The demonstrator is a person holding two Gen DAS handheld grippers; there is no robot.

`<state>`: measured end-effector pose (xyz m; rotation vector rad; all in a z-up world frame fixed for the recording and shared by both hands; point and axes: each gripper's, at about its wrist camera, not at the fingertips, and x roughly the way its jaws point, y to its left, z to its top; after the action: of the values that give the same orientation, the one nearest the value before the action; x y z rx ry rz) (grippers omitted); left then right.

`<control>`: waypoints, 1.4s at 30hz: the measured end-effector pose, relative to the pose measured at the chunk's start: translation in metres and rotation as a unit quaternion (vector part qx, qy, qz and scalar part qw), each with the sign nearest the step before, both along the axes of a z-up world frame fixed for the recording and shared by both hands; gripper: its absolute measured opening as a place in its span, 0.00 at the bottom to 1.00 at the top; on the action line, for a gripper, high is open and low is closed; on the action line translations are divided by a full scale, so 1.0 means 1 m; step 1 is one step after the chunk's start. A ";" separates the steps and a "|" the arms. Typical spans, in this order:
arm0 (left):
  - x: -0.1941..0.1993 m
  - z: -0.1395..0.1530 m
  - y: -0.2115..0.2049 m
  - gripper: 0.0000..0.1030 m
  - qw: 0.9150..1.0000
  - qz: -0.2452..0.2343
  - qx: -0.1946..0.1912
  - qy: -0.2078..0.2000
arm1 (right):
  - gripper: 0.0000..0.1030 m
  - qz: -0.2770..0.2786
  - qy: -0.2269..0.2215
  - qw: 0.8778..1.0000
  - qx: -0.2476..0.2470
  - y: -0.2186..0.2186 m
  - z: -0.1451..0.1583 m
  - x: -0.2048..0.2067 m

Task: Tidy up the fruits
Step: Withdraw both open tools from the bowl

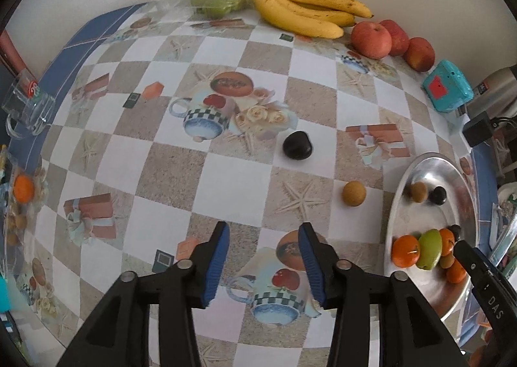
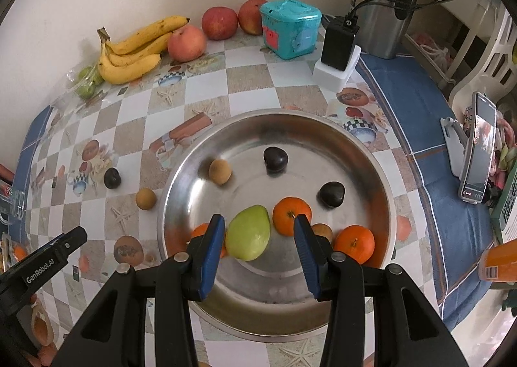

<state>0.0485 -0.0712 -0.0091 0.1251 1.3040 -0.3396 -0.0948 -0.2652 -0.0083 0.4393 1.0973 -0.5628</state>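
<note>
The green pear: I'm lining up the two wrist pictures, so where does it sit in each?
Left wrist: the green pear is at the lower right, in the metal bowl, between oranges.
Right wrist: it lies low in the centre, in the bowl, beyond the open right gripper.
Shared landmark: the bananas by the wall, at the top of both views.

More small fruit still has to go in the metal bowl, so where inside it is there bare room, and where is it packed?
The metal bowl is bare near its far rim, behind the tan fruit and two dark fruits, and along its near wall. It is crowded around the green fruit and oranges, under the open right gripper.
</note>
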 end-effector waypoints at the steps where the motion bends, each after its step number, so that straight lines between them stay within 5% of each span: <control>1: 0.001 -0.001 0.001 0.47 1.000 0.002 0.001 0.002 | 0.44 -0.001 0.004 1.000 0.003 0.000 -0.003 0.000; 14: 0.011 -0.009 0.009 0.53 1.000 0.016 0.010 0.011 | 0.44 0.003 0.029 1.000 0.010 0.000 -0.019 0.006; 16: 0.012 -0.010 0.010 0.74 1.000 0.019 0.012 0.009 | 0.44 0.003 0.032 0.999 0.010 0.000 -0.021 0.007; 18: 0.012 -0.011 0.012 0.81 1.000 0.022 0.018 0.010 | 0.44 0.003 0.034 0.999 0.010 0.000 -0.022 0.008; 21: 0.013 -0.013 0.013 0.82 0.999 0.026 0.018 0.014 | 0.63 0.004 0.032 0.999 0.006 0.001 -0.023 0.008; 36: 0.014 -0.018 0.016 0.95 0.999 0.039 0.026 0.019 | 0.64 0.008 0.031 0.999 0.004 0.003 -0.022 0.010; 42: 0.014 -0.018 0.018 1.00 0.999 0.043 0.029 0.013 | 0.73 0.005 0.035 0.999 -0.003 0.002 -0.023 0.009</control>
<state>0.0626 -0.0537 -0.0269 0.1134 1.3419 -0.2297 -0.0857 -0.2632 -0.0314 0.4120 1.1637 -0.5766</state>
